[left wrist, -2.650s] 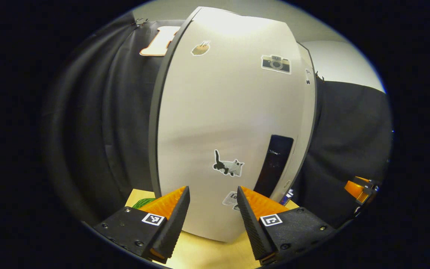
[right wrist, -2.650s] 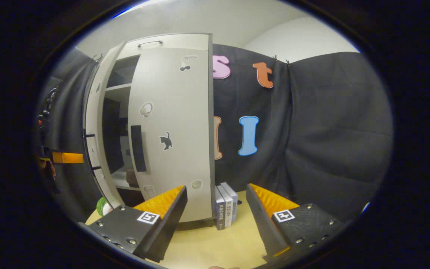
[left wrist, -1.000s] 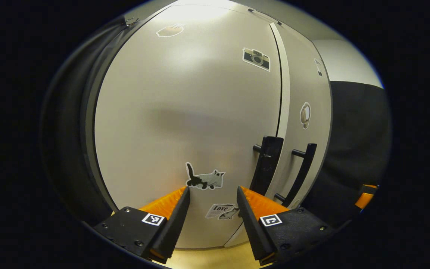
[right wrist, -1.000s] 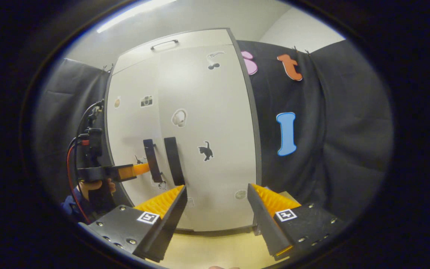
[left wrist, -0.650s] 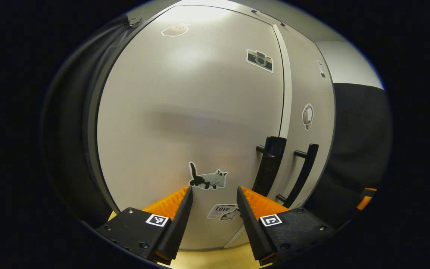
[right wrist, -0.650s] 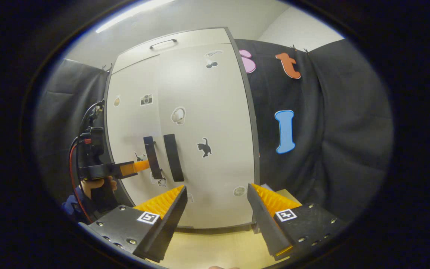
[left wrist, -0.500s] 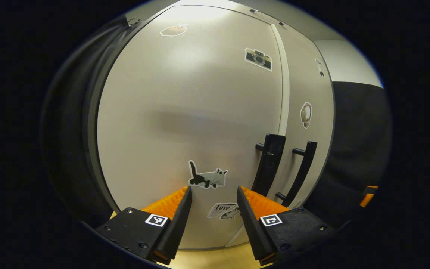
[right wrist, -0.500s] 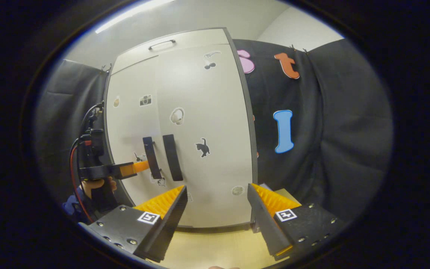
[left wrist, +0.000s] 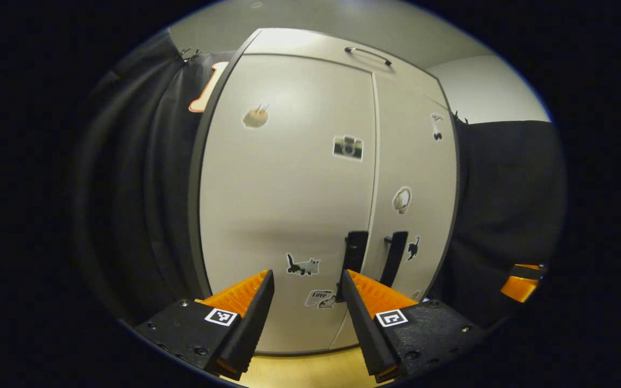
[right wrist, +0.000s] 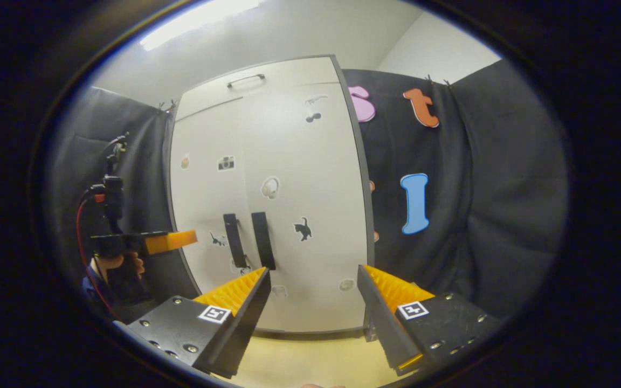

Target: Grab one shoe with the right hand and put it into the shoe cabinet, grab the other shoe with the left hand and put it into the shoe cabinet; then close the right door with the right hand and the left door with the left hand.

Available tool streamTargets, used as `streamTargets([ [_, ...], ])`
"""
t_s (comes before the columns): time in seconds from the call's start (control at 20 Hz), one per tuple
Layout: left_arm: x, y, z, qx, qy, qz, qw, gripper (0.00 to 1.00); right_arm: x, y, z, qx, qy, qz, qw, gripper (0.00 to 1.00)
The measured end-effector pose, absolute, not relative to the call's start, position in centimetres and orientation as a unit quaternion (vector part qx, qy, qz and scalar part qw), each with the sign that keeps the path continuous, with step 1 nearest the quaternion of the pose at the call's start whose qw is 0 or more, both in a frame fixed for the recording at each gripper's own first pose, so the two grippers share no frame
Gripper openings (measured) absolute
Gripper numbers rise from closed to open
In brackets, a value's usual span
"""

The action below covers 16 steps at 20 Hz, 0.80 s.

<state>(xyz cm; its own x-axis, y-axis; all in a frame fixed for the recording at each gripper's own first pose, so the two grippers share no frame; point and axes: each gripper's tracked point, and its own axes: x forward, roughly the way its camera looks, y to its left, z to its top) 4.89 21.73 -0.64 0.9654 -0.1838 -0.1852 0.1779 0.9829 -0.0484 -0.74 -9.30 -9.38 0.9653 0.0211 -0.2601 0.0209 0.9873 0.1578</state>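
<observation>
Shoe cabinet stands on the table, left door and right door both flush shut. Left gripper jaws spread, holding nothing, clear of the doors. Right gripper jaws spread, holding nothing, off the cabinet. Shoes hidden.

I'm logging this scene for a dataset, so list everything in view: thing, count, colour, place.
shoe cabinet: one, off-white, on the table against the cloth wall
left door: one, off-white, shut
right door: one, off-white, shut
door handles: two, black, upright beside the centre seam
top handle: one, dark, on the cabinet's upper panel
stickers: several, mixed, spread over both doors
table: one, pale wood, under the cabinet
left gripper: one, black with orange fingers, open, facing the left door
right gripper: one, black with orange fingers, open, facing the right door
hand: one, holding the left gripper
</observation>
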Motion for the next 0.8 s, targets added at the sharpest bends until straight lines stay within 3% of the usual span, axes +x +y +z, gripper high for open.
streamTargets([
  [0.1,2.5,21.6,3.2,-0.008,0.066,-0.089,0.994,0.78,-0.8,-9.0,-7.6,0.075,0.114,0.008,0.991,0.92],
  [0.35,-3.5,20.8,9.2,0.021,0.029,-0.085,0.996,0.78,-0.9,-7.5,-2.2,0.075,0.065,0.020,0.995,0.92],
  [0.4,-4.6,20.4,9.8,0.018,0.024,-0.089,0.996,0.78,-0.8,-7.1,-1.1,0.082,0.053,0.026,0.995,0.96],
  [0.55,-7.1,19.4,11.6,-0.002,0.019,-0.098,0.995,0.78,-1.4,-5.9,1.7,0.105,0.034,0.038,0.993,0.96],
  [0.6,-7.7,19.2,12.1,-0.008,0.018,-0.101,0.995,0.78,-1.5,-5.7,2.3,0.110,0.029,0.042,0.993,0.92],
  [0.7,-8.8,19.0,13.1,-0.013,0.008,-0.105,0.994,0.78,-1.9,-5.7,3.5,0.118,0.019,0.044,0.992,0.96],
  [0.8,-9.5,18.9,13.4,-0.007,0.003,-0.105,0.994,0.78,-2.3,-5.6,3.9,0.126,0.018,0.047,0.991,0.92],
])
